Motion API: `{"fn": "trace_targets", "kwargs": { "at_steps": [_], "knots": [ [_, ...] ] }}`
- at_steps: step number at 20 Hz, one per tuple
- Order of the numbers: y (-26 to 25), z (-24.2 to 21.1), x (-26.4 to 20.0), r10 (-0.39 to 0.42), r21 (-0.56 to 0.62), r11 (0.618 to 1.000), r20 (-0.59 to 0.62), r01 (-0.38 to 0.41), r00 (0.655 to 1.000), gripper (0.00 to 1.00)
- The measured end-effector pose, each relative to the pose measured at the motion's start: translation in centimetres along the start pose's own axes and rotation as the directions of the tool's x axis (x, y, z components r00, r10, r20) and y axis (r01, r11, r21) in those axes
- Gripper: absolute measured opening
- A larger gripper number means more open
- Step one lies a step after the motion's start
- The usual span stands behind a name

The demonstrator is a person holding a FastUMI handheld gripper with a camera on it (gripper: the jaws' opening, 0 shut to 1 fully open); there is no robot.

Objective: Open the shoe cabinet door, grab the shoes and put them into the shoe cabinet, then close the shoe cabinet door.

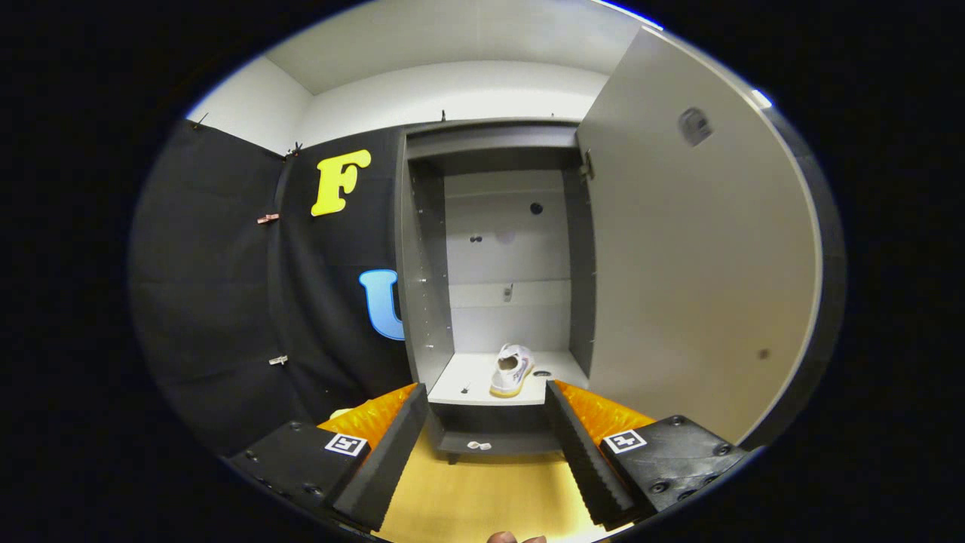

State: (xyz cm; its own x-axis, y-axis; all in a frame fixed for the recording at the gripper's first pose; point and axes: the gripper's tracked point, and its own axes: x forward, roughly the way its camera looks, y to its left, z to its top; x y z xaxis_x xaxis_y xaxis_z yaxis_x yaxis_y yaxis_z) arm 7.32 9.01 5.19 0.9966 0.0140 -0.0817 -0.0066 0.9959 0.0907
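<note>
Gripper (486,445) held back from the shoe cabinet (422,302), fingers spread wide, nothing between them but bare wooden floor (482,490); no grip on anything

Cabinet door (678,249) swung fully open to the right, hinged at the cabinet's right edge, its inner face toward the camera; 1 round fitting near its top

1 white shoe (513,369) stands on the pale bottom shelf (460,377) inside the cabinet, right of centre, toe toward the front edge, tan sole showing. Shoe lies beyond the fingertips, well apart from them

Small dark item on the shelf left of the shoe, too small to tell what. 1 dark round spot on the shelf just right of the shoe

Under the cabinet's dark base, small pale bits (479,446) on the floor

Upper cabinet interior bare, grey back panels, a few holes

Fingertips of a hand (516,538) show at the near edge below the gripper
</note>
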Motion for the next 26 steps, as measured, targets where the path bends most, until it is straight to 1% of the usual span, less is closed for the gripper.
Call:
{"fn": "trace_targets", "kwargs": {
  "at_steps": [2,6,9,11,14,19,23,26],
  "knots": [
    [-2.1,0.6,-3.0,-0.029,-0.003,1.000,0.003,0.029,1.000,0.98],
    [-8.1,1.6,-8.2,-0.120,0.066,0.991,-0.003,0.120,0.993,0.98],
    [-13.5,1.3,-10.6,-0.219,0.080,0.972,-0.013,0.220,0.976,0.98],
    [-16.7,1.3,-11.3,-0.274,0.086,0.958,-0.017,0.274,0.962,0.98],
    [-21.1,1.1,-10.6,-0.322,0.084,0.943,-0.015,0.322,0.947,0.98],
    [-26.8,-0.7,-6.7,-0.358,0.077,0.930,-0.044,0.361,0.933,0.98],
    [-28.1,-0.8,-4.2,-0.328,0.091,0.939,-0.054,0.332,0.943,0.98],
    [-28.2,-0.7,-4.4,-0.327,0.085,0.940,-0.047,0.330,0.944,0.98]
  ]
}}
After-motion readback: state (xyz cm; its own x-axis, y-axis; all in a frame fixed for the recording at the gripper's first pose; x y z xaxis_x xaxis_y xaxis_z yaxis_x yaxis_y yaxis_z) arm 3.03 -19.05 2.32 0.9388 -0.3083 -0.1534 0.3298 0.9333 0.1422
